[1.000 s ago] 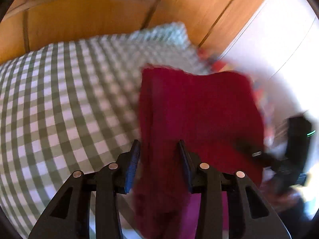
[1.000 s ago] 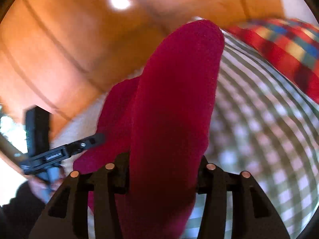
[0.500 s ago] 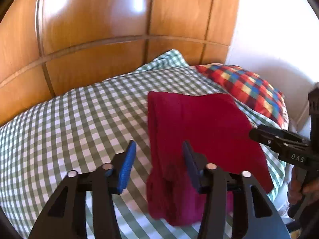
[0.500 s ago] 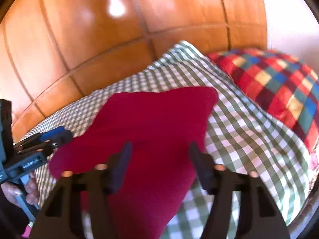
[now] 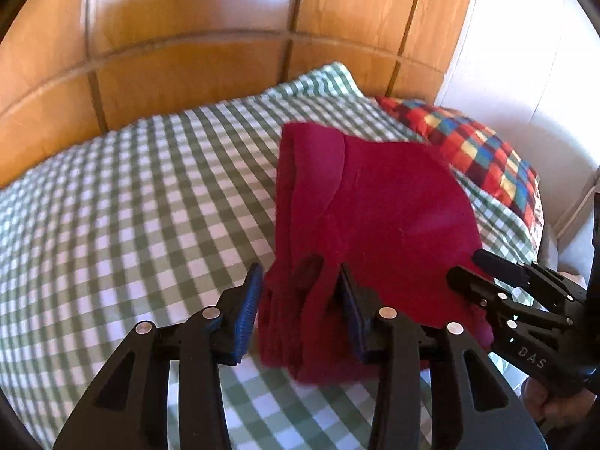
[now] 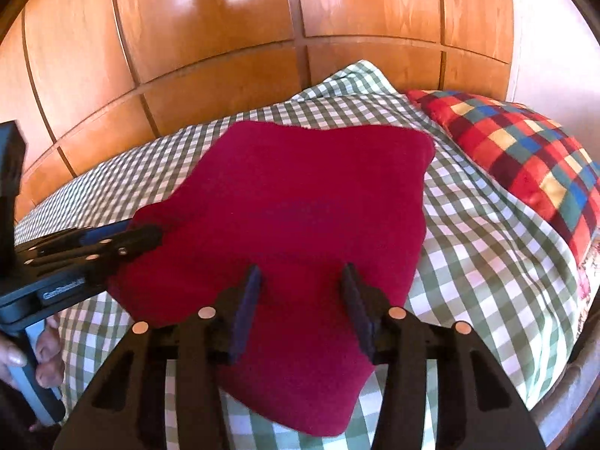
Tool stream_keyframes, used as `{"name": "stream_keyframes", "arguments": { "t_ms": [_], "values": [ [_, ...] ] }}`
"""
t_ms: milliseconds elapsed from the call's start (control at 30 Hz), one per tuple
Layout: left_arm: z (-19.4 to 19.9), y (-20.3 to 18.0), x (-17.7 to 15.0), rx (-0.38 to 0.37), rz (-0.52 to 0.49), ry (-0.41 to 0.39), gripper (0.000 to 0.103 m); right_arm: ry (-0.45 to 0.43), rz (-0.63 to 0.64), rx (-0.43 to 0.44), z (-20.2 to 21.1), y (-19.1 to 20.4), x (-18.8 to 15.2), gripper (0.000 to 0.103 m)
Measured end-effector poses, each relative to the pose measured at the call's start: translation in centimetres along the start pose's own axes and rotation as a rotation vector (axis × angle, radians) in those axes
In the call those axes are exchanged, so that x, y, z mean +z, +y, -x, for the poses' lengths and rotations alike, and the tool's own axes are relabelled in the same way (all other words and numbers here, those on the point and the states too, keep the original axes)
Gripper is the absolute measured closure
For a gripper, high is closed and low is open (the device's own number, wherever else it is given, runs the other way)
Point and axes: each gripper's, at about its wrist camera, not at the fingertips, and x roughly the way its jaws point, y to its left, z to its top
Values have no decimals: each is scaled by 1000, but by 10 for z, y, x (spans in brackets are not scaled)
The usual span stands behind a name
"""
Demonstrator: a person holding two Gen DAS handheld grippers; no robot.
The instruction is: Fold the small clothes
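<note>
A dark red garment (image 5: 382, 217) lies folded on the green-and-white checked bedcover (image 5: 142, 225). It also shows in the right wrist view (image 6: 307, 210), spread flat. My left gripper (image 5: 298, 292) is open, its blue-padded fingers either side of the garment's near left edge. My right gripper (image 6: 300, 288) is open above the garment's near edge, nothing held. The right gripper shows in the left wrist view (image 5: 498, 277) at the garment's right edge. The left gripper shows in the right wrist view (image 6: 123, 238) at the garment's left edge.
A red, blue and yellow checked pillow (image 6: 525, 161) lies right of the garment. A wooden panelled headboard (image 6: 225, 45) stands behind the bed. A white wall (image 5: 525, 75) is at the right. The bedcover (image 6: 480, 247) drops off at the right edge.
Both grippers opened and let the garment go; it dropped from hanging in the air to lying flat on the bed. Both grippers now hover at its near edge.
</note>
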Motion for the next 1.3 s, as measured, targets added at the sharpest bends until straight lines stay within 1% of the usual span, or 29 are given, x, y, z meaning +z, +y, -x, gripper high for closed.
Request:
{"name": "stream_keyframes", "arguments": {
  "t_ms": [33,67,133,167,200,267,367,433,500,533,567,633,700,733,833,1033,1200,1300],
  "values": [
    [4,-2,-1,7,-2,-10,62,-5,-3,2,4,2,-1,43],
    [10,-4,-2,22,-6,-21,60,-11,-4,3,9,5,-3,41],
    [22,-8,-6,59,-12,-51,52,-13,-3,-1,18,12,-6,35],
    [30,-10,-9,75,-11,-70,50,-15,-10,-4,22,15,-9,29],
    [35,-11,-11,86,-9,-82,45,-17,-17,-10,24,17,-11,27],
    [45,-11,-15,113,0,-107,41,-23,-33,-29,30,23,-16,16],
    [59,-11,-20,137,19,-121,32,-35,-46,-62,36,31,-21,8],
    [67,-11,-24,155,27,-132,23,-50,-76,-82,41,34,-25,4],
    [75,-13,-28,182,28,-151,17,-69,-104,-111,46,35,-26,3],
    [79,-13,-29,191,27,-159,15,-79,-117,-129,48,35,-26,3],
    [82,-14,-30,195,24,-165,14,-89,-127,-142,51,35,-26,3],
    [89,-17,-33,196,17,-174,9,-116,-138,-170,58,36,-25,2],
    [93,-20,-34,204,9,-181,8,-134,-140,-194,63,36,-24,2],
    [95,-22,-35,206,6,-183,4,-142,-142,-204,66,35,-24,2],
    [99,-25,-36,214,3,-188,4,-156,-144,-219,71,33,-24,2],
    [104,-31,-38,216,-1,-185,4,-144,-138,-217,74,32,-28,2],
    [111,-34,-41,224,-9,-207,4,-149,-150,-216,76,30,-30,2],
    [112,-34,-41,224,-3,-207,4,-153,-149,-218,79,32,-30,2]
  ]
}}
